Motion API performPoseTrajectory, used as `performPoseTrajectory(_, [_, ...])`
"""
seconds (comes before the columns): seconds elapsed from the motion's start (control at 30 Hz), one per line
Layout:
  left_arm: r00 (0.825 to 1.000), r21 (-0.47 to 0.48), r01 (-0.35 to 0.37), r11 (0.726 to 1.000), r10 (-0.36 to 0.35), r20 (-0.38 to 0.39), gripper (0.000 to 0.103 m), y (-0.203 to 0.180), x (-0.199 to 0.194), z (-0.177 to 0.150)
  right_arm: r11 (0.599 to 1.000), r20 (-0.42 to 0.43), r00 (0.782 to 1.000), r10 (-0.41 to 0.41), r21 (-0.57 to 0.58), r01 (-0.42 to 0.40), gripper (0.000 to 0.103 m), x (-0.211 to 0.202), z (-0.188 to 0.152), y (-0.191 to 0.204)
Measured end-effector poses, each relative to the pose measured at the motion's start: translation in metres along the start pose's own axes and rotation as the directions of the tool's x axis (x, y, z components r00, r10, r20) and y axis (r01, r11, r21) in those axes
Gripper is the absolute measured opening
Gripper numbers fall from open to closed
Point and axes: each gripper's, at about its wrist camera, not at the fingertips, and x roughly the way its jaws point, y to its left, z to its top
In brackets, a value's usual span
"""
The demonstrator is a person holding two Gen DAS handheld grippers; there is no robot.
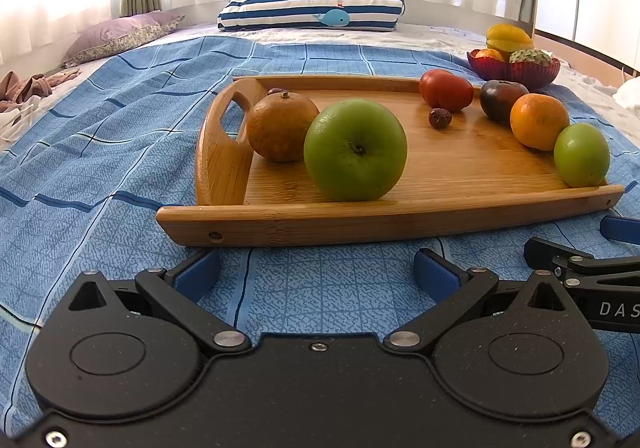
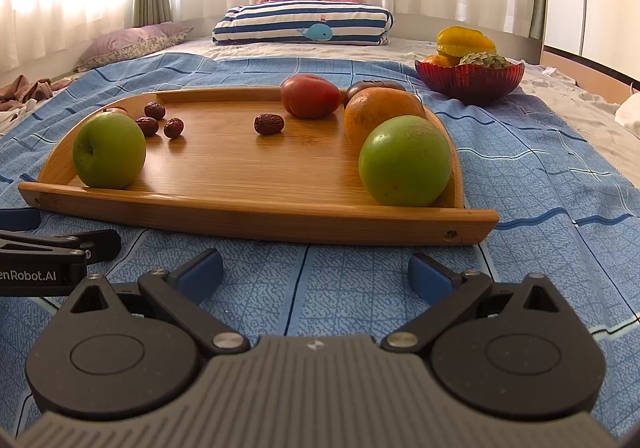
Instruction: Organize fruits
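Observation:
A wooden tray (image 1: pixel 460 175) (image 2: pixel 240 183) lies on the blue bedspread. On it are a large green apple (image 1: pixel 355 150) (image 2: pixel 109 150), a brown round fruit (image 1: pixel 280 127), a red tomato (image 1: pixel 446 89) (image 2: pixel 310 95), a dark tomato (image 1: pixel 502 99), an orange (image 1: pixel 539 121) (image 2: pixel 380 109), a smaller green fruit (image 1: pixel 582 155) (image 2: pixel 405 160) and several red dates (image 1: pixel 440 118) (image 2: pixel 269 124). My left gripper (image 1: pixel 316 272) is open and empty, just short of the tray's near rim. My right gripper (image 2: pixel 316 274) is open and empty, also before the near rim.
A red glass bowl (image 1: pixel 514 71) (image 2: pixel 470 81) with a starfruit and other fruit stands beyond the tray at the right. A striped whale pillow (image 1: pixel 312 13) (image 2: pixel 302 25) and a purple pillow (image 1: pixel 120 33) lie at the far end of the bed. Curtains hang behind.

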Motion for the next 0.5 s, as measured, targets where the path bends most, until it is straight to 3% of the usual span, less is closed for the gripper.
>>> performPoseTrajectory(0.5, [1.000,-0.005,0.004,1.000,-0.004,0.013,0.103,0.0006,-0.0009,-0.0015,1.000,0.000,1.000,0.000,0.000,0.000,0.103,0.0000,-0.0002,-0.0001])
